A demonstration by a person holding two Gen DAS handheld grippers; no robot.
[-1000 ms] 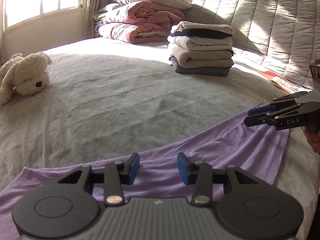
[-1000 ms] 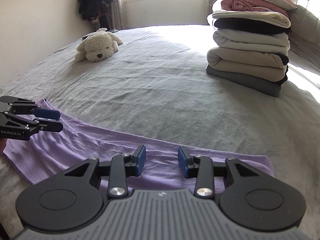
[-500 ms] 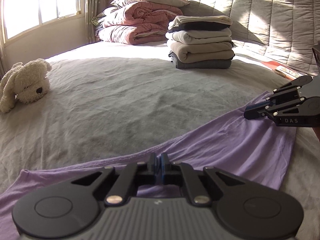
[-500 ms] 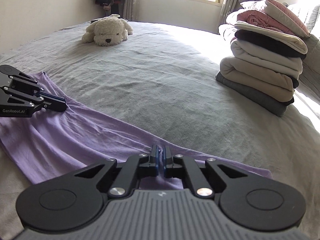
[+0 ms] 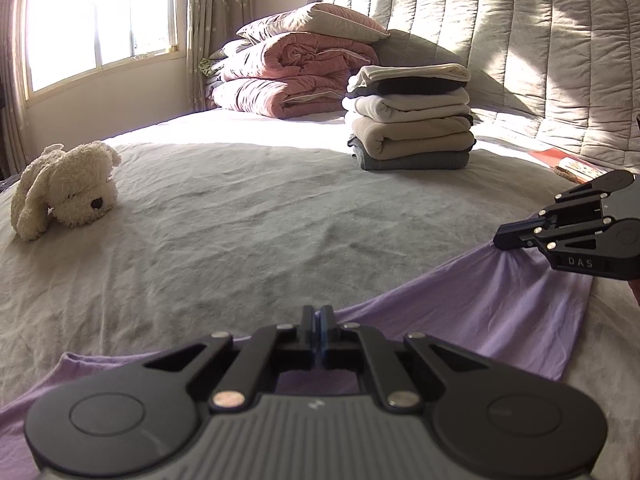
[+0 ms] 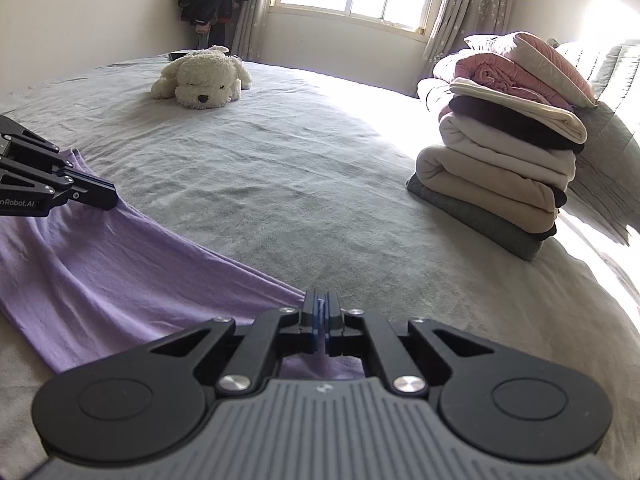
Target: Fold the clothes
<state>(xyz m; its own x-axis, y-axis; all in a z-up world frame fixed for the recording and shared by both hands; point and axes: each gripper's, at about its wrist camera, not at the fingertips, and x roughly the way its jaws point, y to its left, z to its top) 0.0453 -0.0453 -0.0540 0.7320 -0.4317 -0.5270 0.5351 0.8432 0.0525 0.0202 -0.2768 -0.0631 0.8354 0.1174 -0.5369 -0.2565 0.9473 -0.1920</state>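
A purple garment lies stretched along the near edge of the grey bed. My left gripper is shut on its far hem, the blue pads pressed together over the cloth. My right gripper is shut on the same hem at the other end, with a sliver of purple between the pads. Each gripper shows in the other's view: the right one at the right edge, the left one at the left edge, both pinching the fabric, which runs taut between them.
A stack of folded clothes stands farther up the bed. Pink quilts and pillows are piled behind it by the padded headboard. A white plush dog lies on the grey bedspread.
Both grippers went from open over the hem to shut on it. The hem now lifts slightly and pulls tight between them; both views have tilted a little.
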